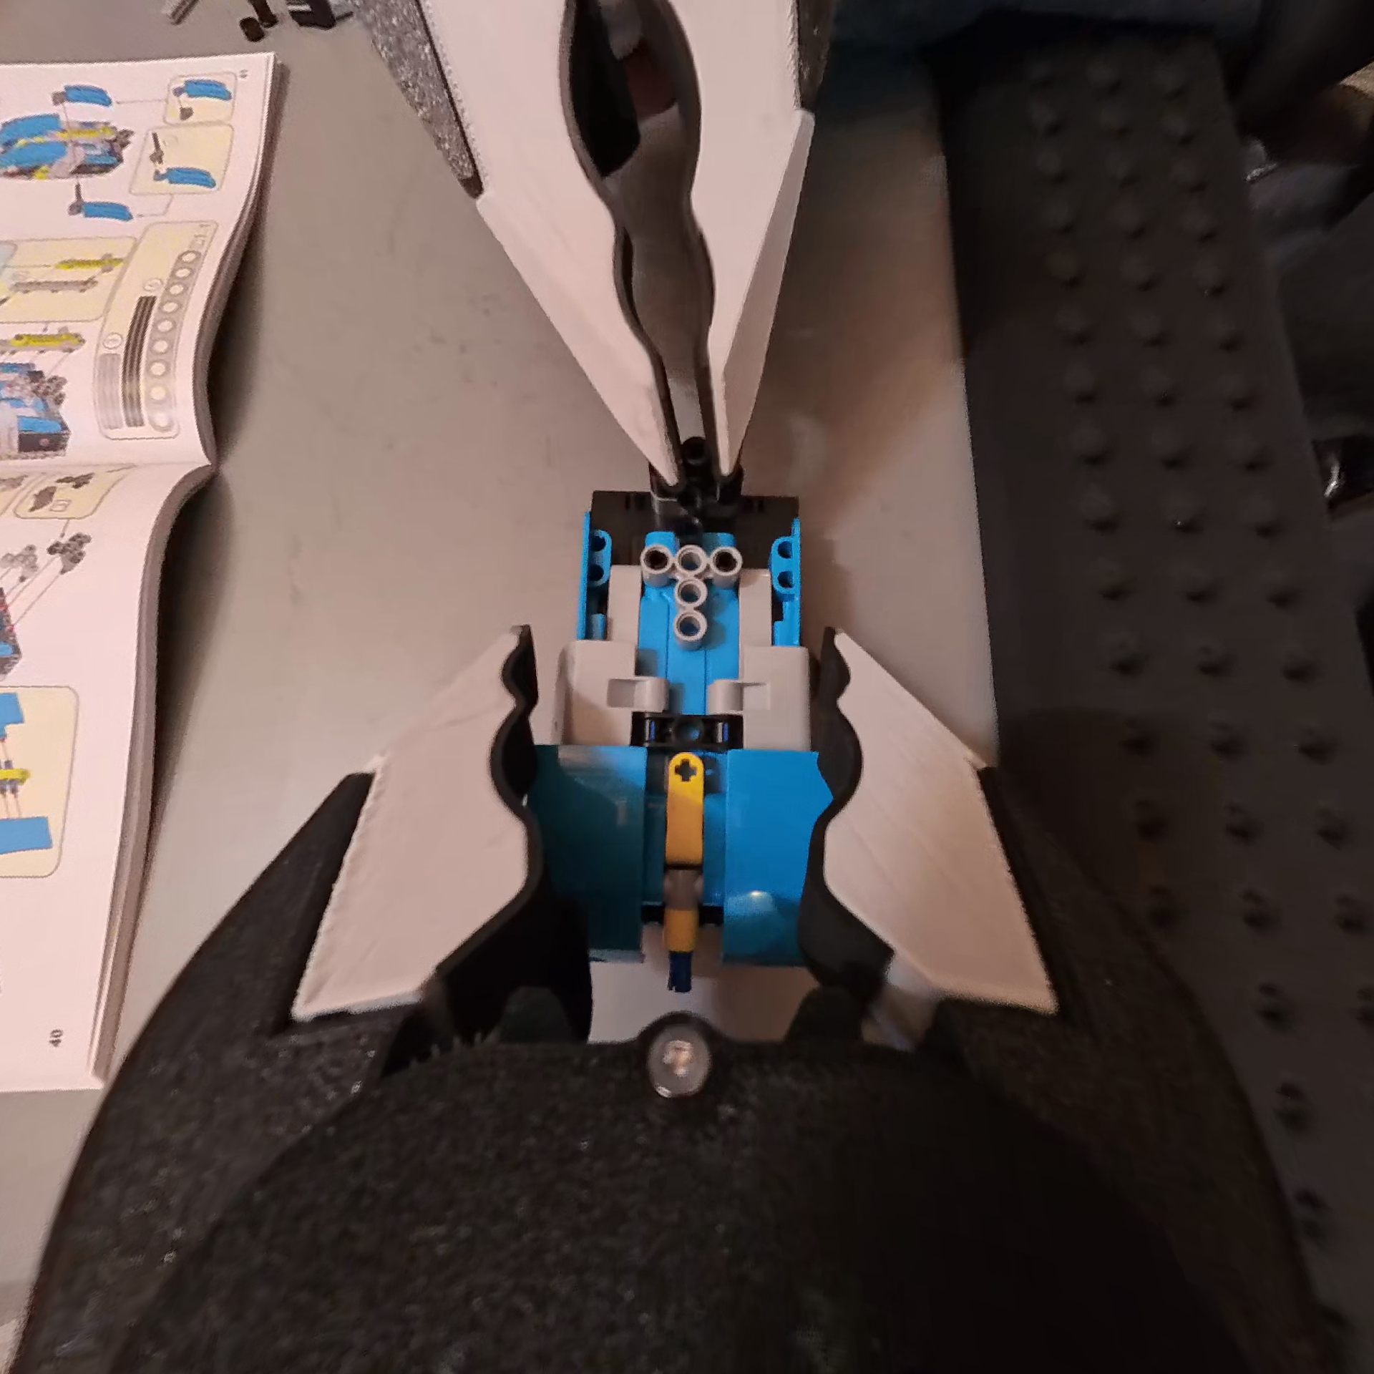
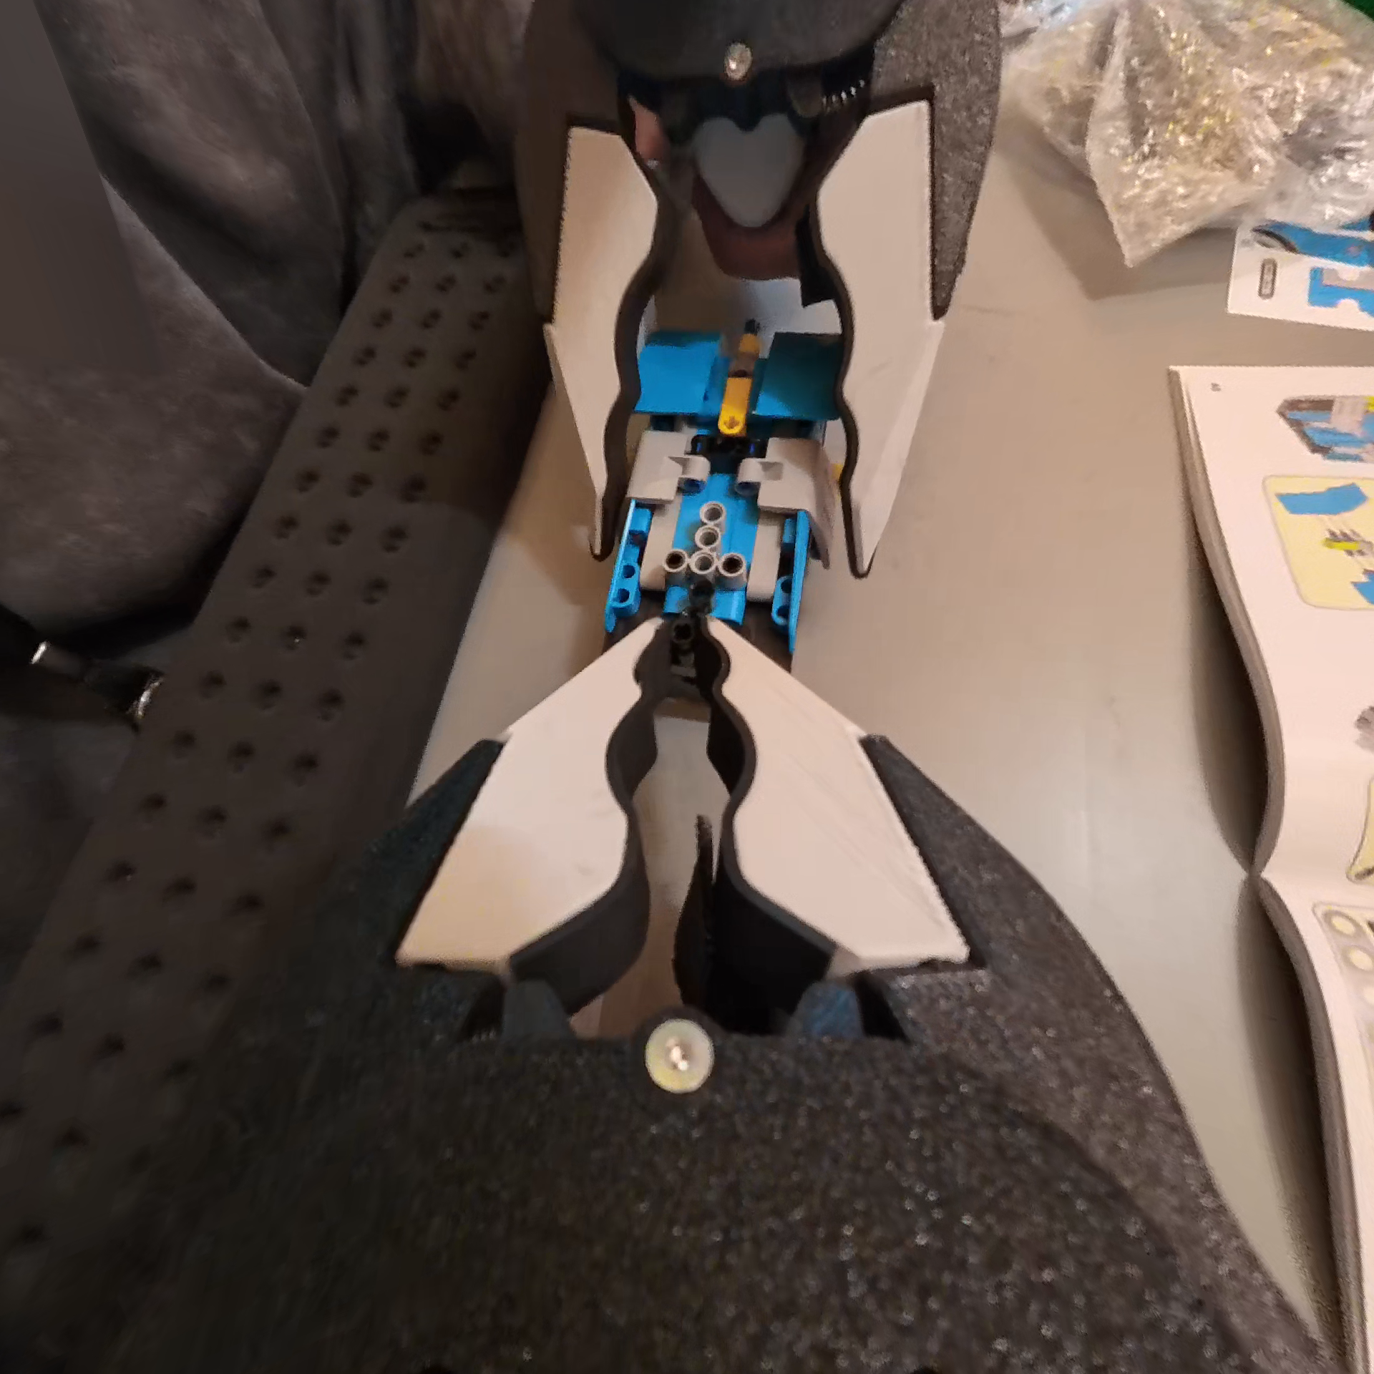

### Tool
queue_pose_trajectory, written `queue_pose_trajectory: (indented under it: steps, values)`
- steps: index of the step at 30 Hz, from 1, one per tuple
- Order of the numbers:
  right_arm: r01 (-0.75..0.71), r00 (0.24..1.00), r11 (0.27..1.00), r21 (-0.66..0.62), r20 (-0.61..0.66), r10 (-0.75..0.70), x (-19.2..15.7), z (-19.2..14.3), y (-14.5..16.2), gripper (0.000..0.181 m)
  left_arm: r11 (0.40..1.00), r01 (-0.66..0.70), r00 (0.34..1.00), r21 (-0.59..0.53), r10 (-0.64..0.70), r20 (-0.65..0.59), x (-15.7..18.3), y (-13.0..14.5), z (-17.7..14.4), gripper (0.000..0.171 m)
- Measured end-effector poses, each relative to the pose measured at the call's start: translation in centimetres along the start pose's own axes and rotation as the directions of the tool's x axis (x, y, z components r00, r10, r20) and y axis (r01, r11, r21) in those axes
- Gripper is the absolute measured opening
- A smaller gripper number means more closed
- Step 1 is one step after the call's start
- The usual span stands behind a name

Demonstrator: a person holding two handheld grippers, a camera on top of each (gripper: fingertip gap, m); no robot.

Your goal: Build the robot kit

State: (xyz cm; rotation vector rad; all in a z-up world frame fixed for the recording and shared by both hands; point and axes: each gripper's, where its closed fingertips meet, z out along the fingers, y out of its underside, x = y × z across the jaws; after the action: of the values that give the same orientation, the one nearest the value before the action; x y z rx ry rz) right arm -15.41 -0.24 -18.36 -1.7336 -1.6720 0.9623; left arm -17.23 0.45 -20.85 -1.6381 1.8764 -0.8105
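A blue, grey and black brick-built model [image 1: 773,833] rests on the grey table. My left gripper [image 1: 678,636] is shut on it, one finger on each side of its blue panels. A yellow lever [image 1: 684,810] lies along its middle and a grey T-shaped holed beam [image 1: 691,587] sits on top. My right gripper [image 1: 697,468] comes in from the far end, shut on a small black pin [image 1: 695,450] that touches the model's black end. The right wrist view shows the same: the right gripper [image 2: 685,632] pinching the black pin [image 2: 682,632] at the model [image 2: 673,524], with the left gripper [image 2: 732,561] behind.
An open instruction booklet [image 1: 111,446] lies left of the model; it also shows in the right wrist view [image 2: 1301,595]. A black dimpled mat [image 1: 1152,595] runs along the other side [image 2: 334,595]. Clear bags of parts [image 2: 1189,111] and dark fabric [image 2: 186,297] lie beyond. My two grippers' fingertips are within a few centimetres of each other.
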Motion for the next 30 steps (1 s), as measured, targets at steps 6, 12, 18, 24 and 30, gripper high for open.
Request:
queue_pose_trajectory:
  steps: [6,12,18,24,30]
  values:
    - [-0.04,0.998,0.995,0.094,0.048,0.036,0.0,-0.9,-0.6,0.031,0.999,-0.023,0.999,0.026,0.024,-0.028,0.1,0.0,-0.2,0.072]
    - [-0.145,0.989,0.987,0.073,0.031,0.143,0.9,-0.2,1.1,0.084,0.938,0.007,0.999,0.347,0.011,-0.049,-1.0,-3.8,-5.6,0.0]
    - [-0.071,0.995,0.997,-0.041,-0.076,0.068,1.1,0.7,1.9,0.081,0.951,0.085,0.995,0.297,-0.095,0.02,-2.5,-2.4,-5.8,0.03]
    - [-0.182,0.983,0.982,0.056,0.036,0.181,-0.4,-2.0,0.7,0.082,0.963,0.169,0.981,0.208,-0.185,0.064,-0.6,1.1,-6.5,0.035]
    - [-0.493,0.85,0.868,0.06,0.246,0.466,-1.6,0.3,0.8,0.078,0.725,0.664,0.747,0.182,-0.655,-0.117,2.1,3.1,-4.8,0.044]
